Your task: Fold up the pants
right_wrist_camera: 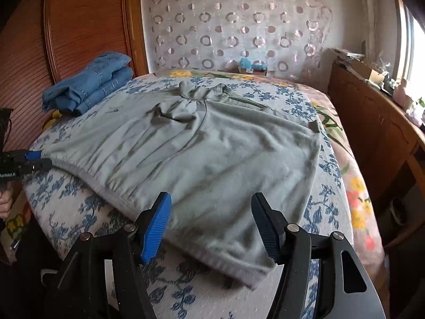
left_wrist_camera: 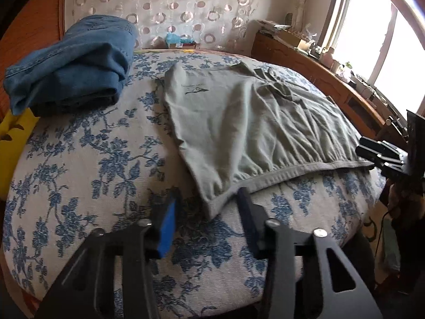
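- Indoors, a bed covered with a cream spread printed with blue flowers [left_wrist_camera: 79,172] fills both wrist views.
- Pale grey-green cotton pants with a gathered elastic waistband [left_wrist_camera: 252,122] lie spread flat on the middle of the spread. The waistband faces the near edge, the fabric is creased, and a small dark logo shows near the far left side.
- The left gripper [left_wrist_camera: 209,210], black with blue rubber pads, sits at the left corner of the waistband. Its jaws stand partly apart with the fabric corner between them. The right finger touches the band's edge and the left pad is clear of the cloth, so nothing is clamped.
- The right gripper [right_wrist_camera: 211,223] hovers just above the other near corner of the pants, jaws wide apart, with cloth beneath them but not pinched.
- A person's hand [right_wrist_camera: 5,204] shows at the left edge of the right wrist view, below the left gripper.
- A folded stack of blue denim jeans [left_wrist_camera: 74,61] rests at the far left of the bed, apart from the pants.
- A sheer white curtain patterned with rings [right_wrist_camera: 239,26] hangs behind the bed.
- A long brown wooden cabinet [right_wrist_camera: 372,133] runs along the right, under a bright window.
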### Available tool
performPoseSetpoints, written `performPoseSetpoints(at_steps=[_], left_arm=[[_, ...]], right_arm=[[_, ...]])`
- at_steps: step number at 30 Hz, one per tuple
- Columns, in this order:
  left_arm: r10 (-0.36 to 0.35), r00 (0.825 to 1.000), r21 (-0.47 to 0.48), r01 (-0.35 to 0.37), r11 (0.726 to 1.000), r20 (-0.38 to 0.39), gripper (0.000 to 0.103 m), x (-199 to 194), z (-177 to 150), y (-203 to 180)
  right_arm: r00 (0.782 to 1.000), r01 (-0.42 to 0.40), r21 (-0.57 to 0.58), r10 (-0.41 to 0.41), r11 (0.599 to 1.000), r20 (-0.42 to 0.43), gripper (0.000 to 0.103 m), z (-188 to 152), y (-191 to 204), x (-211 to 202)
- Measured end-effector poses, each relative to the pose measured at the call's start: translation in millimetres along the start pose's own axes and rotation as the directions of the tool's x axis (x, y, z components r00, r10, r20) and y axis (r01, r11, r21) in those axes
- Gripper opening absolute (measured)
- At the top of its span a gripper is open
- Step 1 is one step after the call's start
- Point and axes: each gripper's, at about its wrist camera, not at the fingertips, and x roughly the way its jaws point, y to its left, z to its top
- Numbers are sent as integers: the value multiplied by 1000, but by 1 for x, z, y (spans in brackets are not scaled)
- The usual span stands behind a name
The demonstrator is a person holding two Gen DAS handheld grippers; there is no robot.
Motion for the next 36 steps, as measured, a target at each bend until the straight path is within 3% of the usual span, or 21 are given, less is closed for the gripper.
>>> performPoseSetpoints(at_steps=[2,5,16,28,36], left_arm=[[-9,1000,4,9,1000,3,21,0,2,-3],[-4,1000,6,4,1000,22,8,-3,12,-10],[-83,992,145,70,987,91,6,-16,70,-82],[-181,983,262,165,951,39,6,11,103,-176],[-247,969,316,230,921,15,6,12,105,-227]], right_arm=[[1000,4,1,-4,1000,-8,65,-1,6,-2],[999,24,10,-24,1000,-27,65,3,6,1],[999,42,66,-41,997,-17,65,14,3,4],[998,57,99,-60,993,24,65,5,-22,-20],[996,67,129,-74,989,45,65,1,-37,-29]])
